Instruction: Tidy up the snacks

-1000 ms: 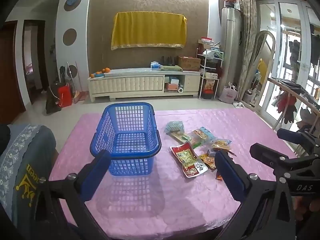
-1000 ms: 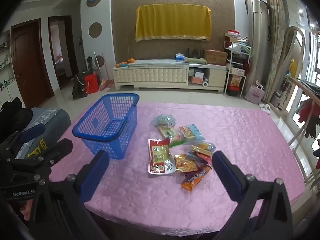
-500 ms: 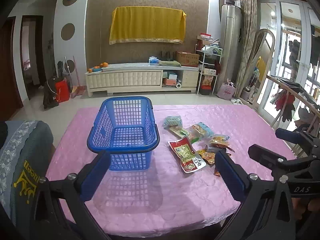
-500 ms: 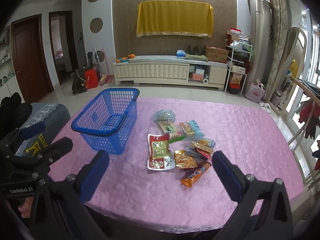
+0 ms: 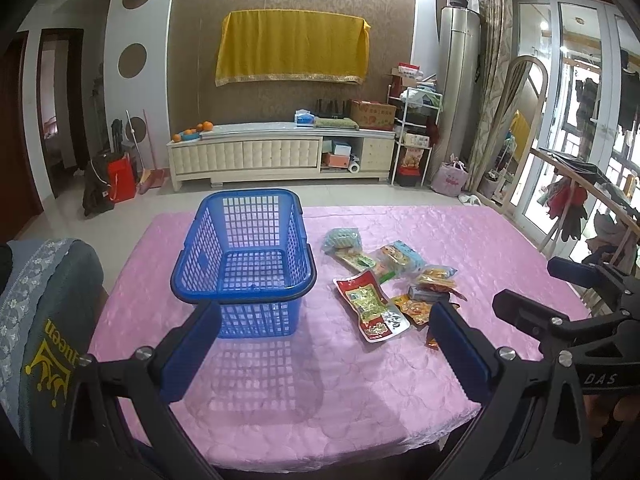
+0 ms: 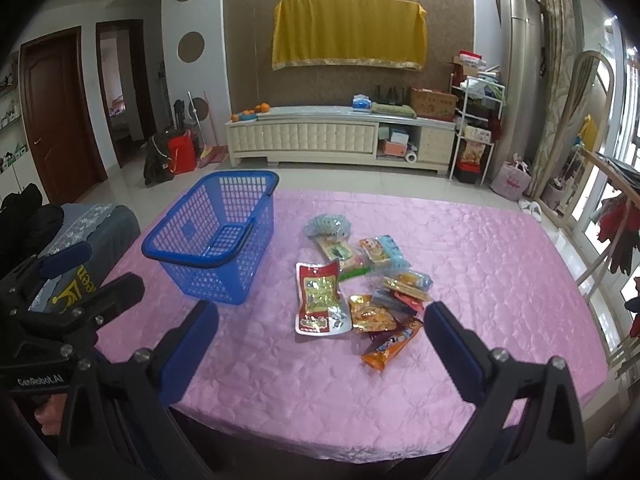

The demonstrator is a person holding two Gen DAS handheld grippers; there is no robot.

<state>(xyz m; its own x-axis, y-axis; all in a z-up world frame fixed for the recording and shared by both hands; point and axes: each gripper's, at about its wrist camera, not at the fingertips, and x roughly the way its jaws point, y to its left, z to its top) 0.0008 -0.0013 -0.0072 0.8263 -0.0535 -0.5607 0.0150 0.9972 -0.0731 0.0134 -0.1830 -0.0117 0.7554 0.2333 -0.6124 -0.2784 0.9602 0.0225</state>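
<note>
An empty blue plastic basket (image 5: 244, 264) stands on the pink tablecloth (image 5: 280, 380); it also shows in the right wrist view (image 6: 212, 240). To its right lies a loose pile of several snack packets, with a red-and-white pouch (image 5: 370, 306) nearest the basket, also in the right wrist view (image 6: 320, 300), and an orange packet (image 6: 392, 344) nearest me. My left gripper (image 5: 324, 352) is open and empty, held above the table's near edge in front of the basket. My right gripper (image 6: 320, 352) is open and empty, near the front of the pile.
A grey chair back (image 5: 44, 320) with a cover stands at the table's left. A wooden rail with hanging clothes (image 5: 576, 208) runs along the right. A TV cabinet (image 5: 280, 156) stands against the far wall beyond the table.
Both grippers have drawn back and risen a little, so the basket and packets look smaller and more of the table's near edge shows. Nothing on the table has moved.
</note>
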